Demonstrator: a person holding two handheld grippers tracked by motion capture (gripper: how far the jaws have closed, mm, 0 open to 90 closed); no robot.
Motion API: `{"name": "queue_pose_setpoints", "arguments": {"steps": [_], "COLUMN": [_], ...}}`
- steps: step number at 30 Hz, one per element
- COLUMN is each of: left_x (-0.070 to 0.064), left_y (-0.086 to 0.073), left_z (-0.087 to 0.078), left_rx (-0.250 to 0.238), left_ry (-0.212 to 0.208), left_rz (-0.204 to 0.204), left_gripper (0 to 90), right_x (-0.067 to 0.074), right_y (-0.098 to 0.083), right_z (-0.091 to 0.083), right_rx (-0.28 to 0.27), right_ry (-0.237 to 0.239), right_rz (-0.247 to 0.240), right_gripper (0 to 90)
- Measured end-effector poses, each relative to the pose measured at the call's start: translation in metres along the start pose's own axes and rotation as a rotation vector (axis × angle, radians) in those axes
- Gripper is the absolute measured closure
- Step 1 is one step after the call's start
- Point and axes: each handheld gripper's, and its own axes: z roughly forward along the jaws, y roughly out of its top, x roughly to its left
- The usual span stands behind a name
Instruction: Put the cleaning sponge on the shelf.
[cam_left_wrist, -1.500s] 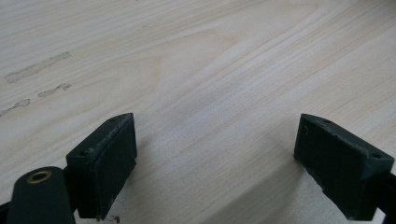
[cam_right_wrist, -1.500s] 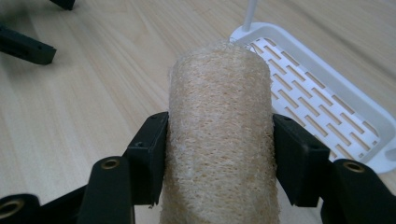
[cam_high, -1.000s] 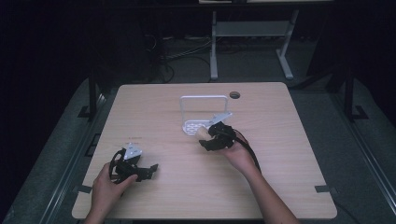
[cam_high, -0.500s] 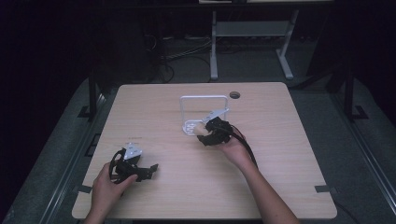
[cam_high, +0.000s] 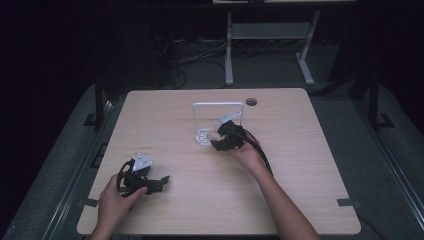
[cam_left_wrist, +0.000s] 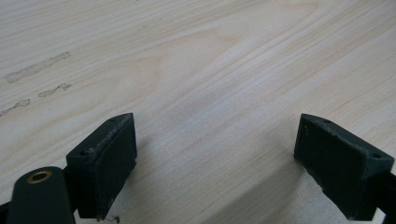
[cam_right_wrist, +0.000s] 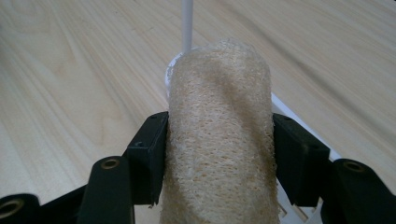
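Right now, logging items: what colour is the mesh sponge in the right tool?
Pale beige woven mesh sponge; clearest in the right gripper view.

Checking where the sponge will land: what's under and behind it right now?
Behind the sponge, held in the right tongs, rises a white rack post. The rack base shows beside it; directly beneath is covered.

right hand-held gripper (cam_right_wrist: 219, 154) clamps beige mesh sponge (cam_right_wrist: 219, 140); white rack post (cam_right_wrist: 187, 25) behind, wooden table (cam_right_wrist: 70, 84) below.
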Motion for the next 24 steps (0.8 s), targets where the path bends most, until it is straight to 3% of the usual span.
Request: {"name": "queue_pose_setpoints", "arguments": {"steps": [24], "left_x": [0.000], "left_y": [0.000], "left_z": [0.000], "left_rx": [0.003], "left_ry": [0.001], "left_rz": [0.002], "left_gripper": [12.6], "right_x": [-0.012], "right_y": [0.010], "right_z": [0.029], "right_rx": [0.055], "right_ry": [-0.019], "right_rz": [0.008], "right_gripper": [40.8]}}
